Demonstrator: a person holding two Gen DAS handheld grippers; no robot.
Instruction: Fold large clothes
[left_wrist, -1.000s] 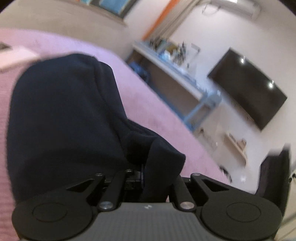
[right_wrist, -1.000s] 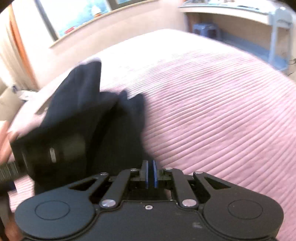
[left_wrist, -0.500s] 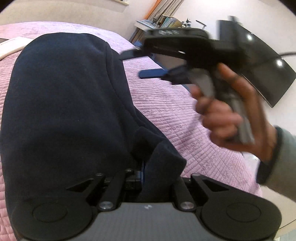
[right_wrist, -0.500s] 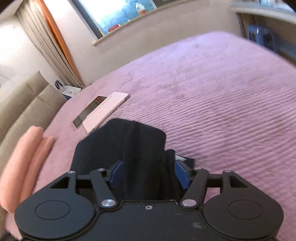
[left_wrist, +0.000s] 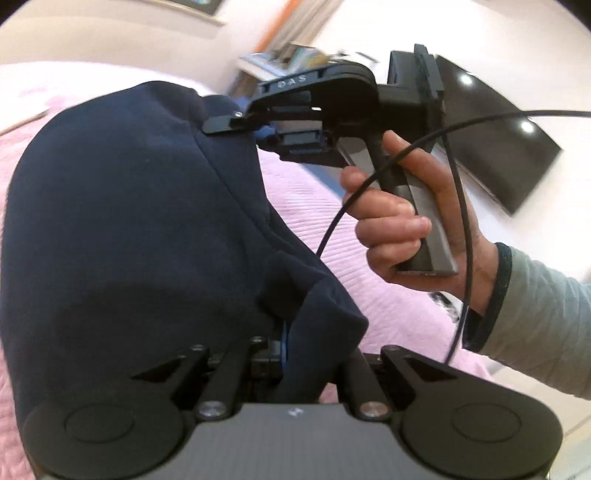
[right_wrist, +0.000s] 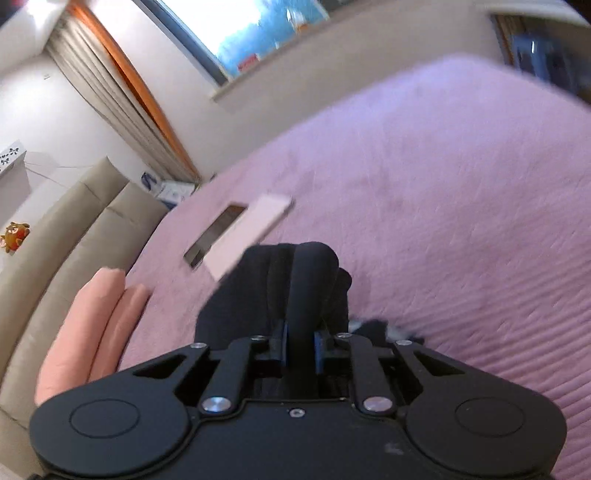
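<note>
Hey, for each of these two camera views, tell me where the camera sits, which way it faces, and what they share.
Left wrist: sits on the left tool, looking along it over the navy garment toward a wall TV; the person's right hand and the right tool show.
Right wrist: sits on the right tool, its jaws closing on a garment fold, facing across the pink bed toward the window.
Shared: the garment and the bed.

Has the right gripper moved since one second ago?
Yes. The right gripper, its jaws closing on the dark garment, swung toward the headboard side of the bed.
</note>
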